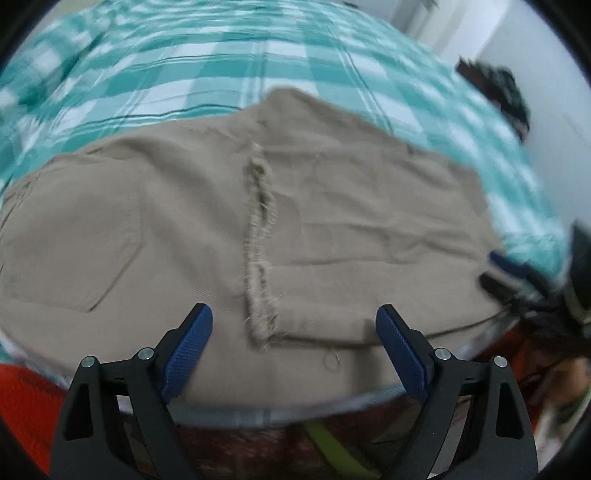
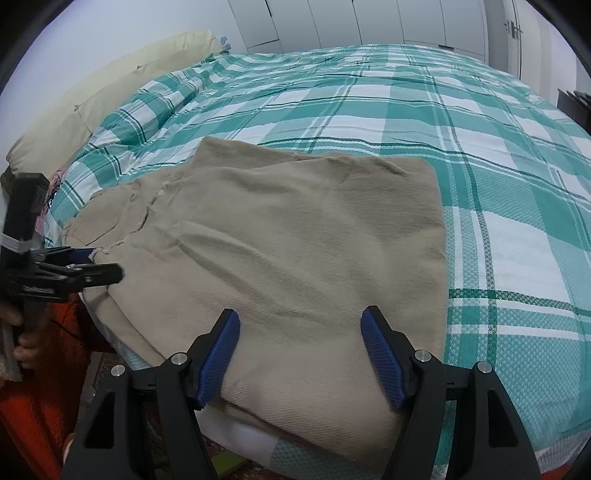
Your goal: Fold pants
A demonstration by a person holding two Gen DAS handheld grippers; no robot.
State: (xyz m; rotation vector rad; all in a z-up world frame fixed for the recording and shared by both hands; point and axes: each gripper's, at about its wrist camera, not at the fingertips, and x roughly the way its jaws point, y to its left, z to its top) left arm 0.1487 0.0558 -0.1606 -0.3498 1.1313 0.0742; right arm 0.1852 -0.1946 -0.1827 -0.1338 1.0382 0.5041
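Teal-and-white plaid bedspread (image 2: 406,122) covering the whole bed, cream pillow (image 2: 110,85) at the far left corner, white wardrobe doors (image 2: 369,22) behind. Beige pants (image 2: 295,240) lying at the near edge of the bed, already doubled — leg section folded up over the seat, frayed hems (image 1: 258,258) sitting across the back-pocket area (image 1: 70,258), fold edge hanging slightly past the mattress edge. Judging by that, roughly one fold done, at least one more to go. Right gripper (image 2: 299,354) spread wide, hovering over the folded end, nothing between its pads, blue fingers (image 2: 218,354) straddling the cloth without pinching. Left gripper (image 1: 293,350) likewise spread, empty, aimed at the hem line near the bed edge; in the right wrist view the same tool showing side-on at the left, tip just beside the frayed hem. Left view motion-blurred, so contact with cloth not certain. Risks from here: grabbing only the top layer — layers would shear and the stack skew; overhanging edge sliding off the bed if pulled toward the body; ripples in the top panel getting locked in by the next fold; frayed hem threads snagging on the textured pads.
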